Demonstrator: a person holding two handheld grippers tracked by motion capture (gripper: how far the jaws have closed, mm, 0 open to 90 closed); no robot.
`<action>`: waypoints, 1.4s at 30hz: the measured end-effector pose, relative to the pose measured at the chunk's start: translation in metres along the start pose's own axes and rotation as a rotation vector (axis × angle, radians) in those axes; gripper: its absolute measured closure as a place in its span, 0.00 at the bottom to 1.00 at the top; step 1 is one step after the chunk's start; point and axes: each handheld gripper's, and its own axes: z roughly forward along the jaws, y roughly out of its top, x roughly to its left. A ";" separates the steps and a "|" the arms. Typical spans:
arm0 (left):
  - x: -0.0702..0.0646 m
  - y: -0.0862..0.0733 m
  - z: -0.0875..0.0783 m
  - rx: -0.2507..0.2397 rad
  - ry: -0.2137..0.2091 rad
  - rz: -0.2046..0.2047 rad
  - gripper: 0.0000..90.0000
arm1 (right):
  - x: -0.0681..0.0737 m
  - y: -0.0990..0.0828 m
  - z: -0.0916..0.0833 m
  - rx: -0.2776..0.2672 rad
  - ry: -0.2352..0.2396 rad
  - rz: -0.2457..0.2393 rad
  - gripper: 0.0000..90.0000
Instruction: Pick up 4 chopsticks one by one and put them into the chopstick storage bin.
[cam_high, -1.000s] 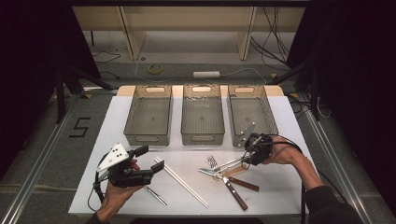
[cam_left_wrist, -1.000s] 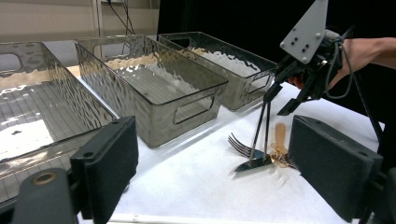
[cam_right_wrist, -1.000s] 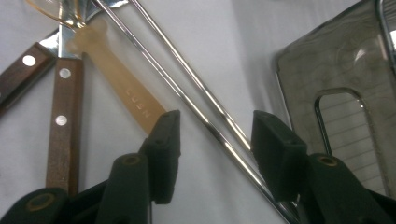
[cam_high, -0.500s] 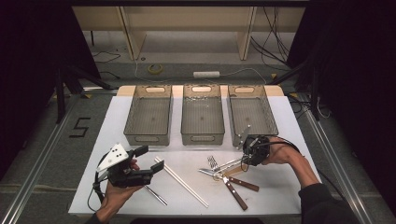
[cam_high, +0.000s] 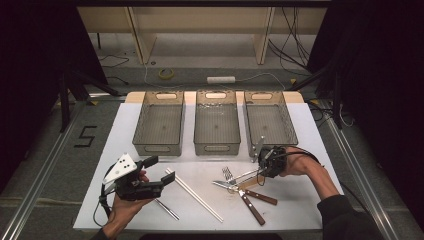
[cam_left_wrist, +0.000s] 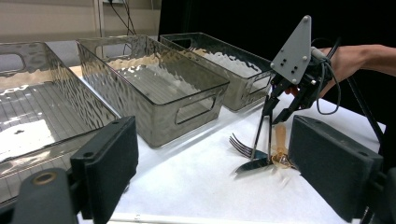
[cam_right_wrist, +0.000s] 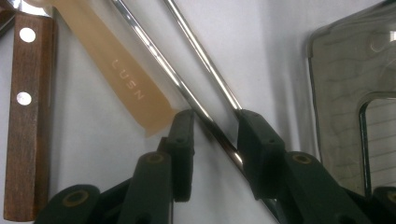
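Two slim metal handles lie side by side between the right gripper's jaws, which have just been closing and do not yet clearly pinch either one. Going left to right on the white mat: the left gripper hovers with jaws apart and empty, chopsticks lie loose, then the cutlery pile with the fork, below the right bin. Closing here may catch both handles, or nip one off-centre so it swivels and drops

Silver fork, brown riveted knife handle, white table
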 end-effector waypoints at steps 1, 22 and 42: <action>0.000 0.000 0.000 0.000 0.000 0.000 0.17 | 0.000 0.000 0.000 0.000 0.000 0.000 0.75; 0.002 0.000 -0.003 -0.004 0.007 -0.011 0.17 | 0.006 0.000 0.002 0.015 0.016 -0.104 0.89; 0.001 -0.001 0.000 0.002 -0.003 -0.024 0.17 | 0.010 -0.007 -0.008 -0.003 0.009 -0.219 0.96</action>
